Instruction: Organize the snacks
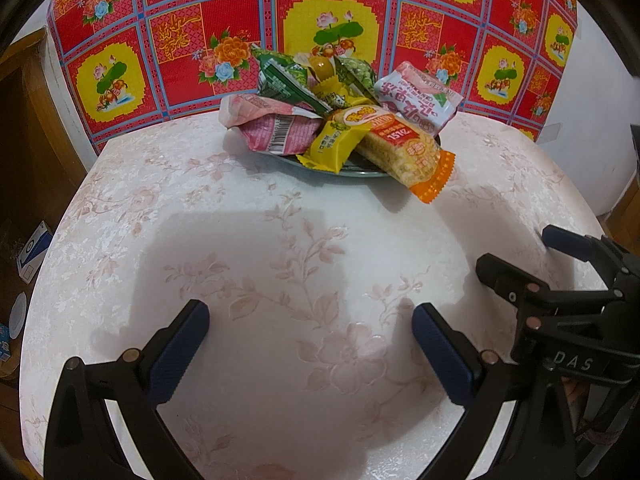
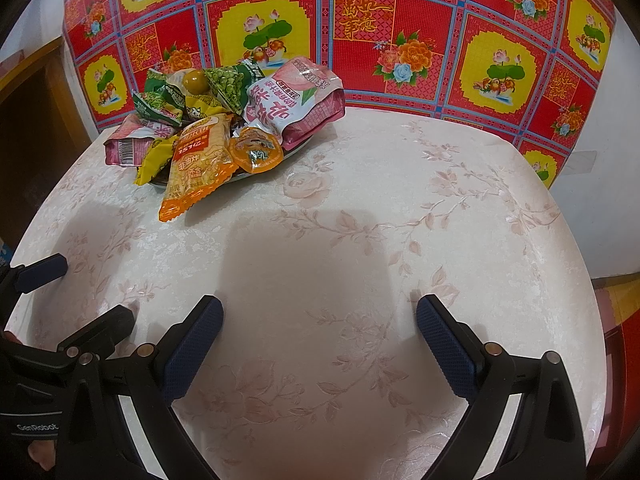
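While both jaws stand wide apart holding nothing, I hold my left gripper (image 1: 310, 344) and right gripper (image 2: 320, 340) low over the pale pink floral tablecloth (image 2: 360, 208). Well ahead, the wrapped snacks (image 1: 340, 120) sit piled on a round metal plate (image 1: 360, 170) beside the red-and-yellow patterned backdrop (image 1: 240, 12).

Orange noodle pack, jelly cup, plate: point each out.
Orange noodle pack (image 2: 200, 160): right wrist view, middle of its front.
Jelly cup (image 2: 256, 152): right wrist view, its foil lid.
Plate (image 1: 360, 170): left wrist view, near rim.
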A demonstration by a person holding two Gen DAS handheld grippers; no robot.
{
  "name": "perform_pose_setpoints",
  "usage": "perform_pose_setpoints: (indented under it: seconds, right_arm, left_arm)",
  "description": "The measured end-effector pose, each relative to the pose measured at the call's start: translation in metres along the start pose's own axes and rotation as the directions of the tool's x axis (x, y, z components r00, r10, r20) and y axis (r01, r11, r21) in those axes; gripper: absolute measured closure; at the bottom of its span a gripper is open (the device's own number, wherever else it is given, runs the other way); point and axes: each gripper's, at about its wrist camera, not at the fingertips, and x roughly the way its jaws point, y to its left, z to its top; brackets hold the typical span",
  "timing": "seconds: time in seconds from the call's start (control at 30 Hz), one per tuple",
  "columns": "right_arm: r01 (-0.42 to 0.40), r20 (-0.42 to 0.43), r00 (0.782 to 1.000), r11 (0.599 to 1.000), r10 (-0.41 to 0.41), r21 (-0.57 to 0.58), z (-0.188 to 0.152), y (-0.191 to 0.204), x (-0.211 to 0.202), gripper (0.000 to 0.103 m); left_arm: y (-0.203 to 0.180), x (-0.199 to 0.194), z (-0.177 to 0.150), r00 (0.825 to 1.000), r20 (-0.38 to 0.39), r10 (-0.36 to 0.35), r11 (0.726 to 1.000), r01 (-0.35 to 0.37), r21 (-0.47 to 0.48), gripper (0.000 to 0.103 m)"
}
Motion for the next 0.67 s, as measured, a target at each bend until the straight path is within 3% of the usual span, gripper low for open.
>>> perform_pose_setpoints:
  seconds: [0.67]
  right_arm:
    - [0.0,0.0,1.0,1.0,0.0,0.0,0.0003,0.0,-0.0002,0.004]
  left_arm:
    - [0.0003,-0.0002,0.0002,1.0,0.0,0.0,1.0,0.0,0.0,0.0]
